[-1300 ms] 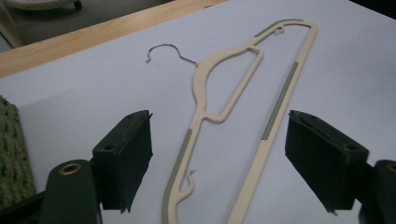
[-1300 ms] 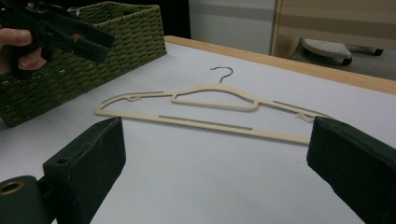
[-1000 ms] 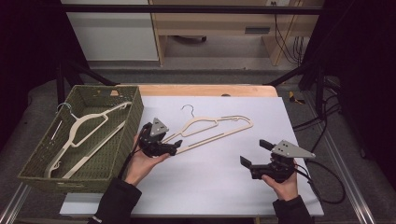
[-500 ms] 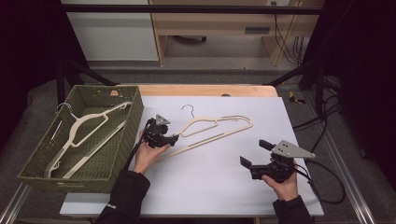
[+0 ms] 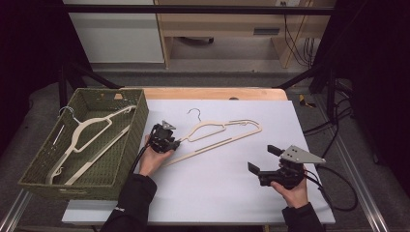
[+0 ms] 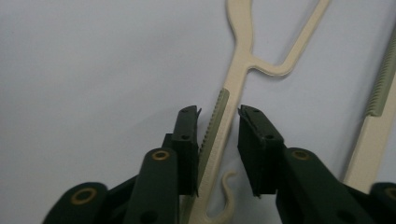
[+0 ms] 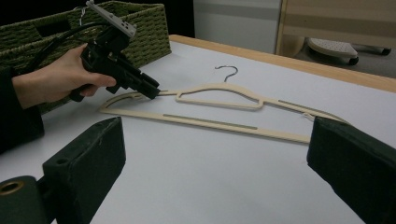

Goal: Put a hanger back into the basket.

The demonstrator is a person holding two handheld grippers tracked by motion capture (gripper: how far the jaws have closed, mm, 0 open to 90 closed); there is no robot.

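Between the jaws of the left gripper [image 6: 218, 111] lies one shoulder arm of the cream hanger [image 7: 210, 121], close to its end with the small curled notch. The jaws have just been closing on that arm. One pad sits at the ribbed grey strip, while a gap shows on the other side, so the grip is not yet made. The right gripper [image 5: 262, 158] hangs released, jaws wide, well apart from the hanger and nearer the person.

The main risk, as I judge it, is the grip point. It is far out at one end, so a lift from there would probably let the far end sag and swing, or let the thin arm twist out of the pads. The arm also runs slightly aslant to the jaws. A clench may therefore push it sideways across the white table sheet [image 5: 217, 193] instead of pinching it. The wire hook [image 5: 194, 113] could catch the rim of the woven basket [image 5: 67, 186] beside the left gripper, where another hanger [image 5: 89, 128] lies.

Flat on the sheet, the hanger runs lengthwise from the left gripper's jaws away to a point beyond the right gripper. Its hook points away from both grippers, toward the table's far edge.
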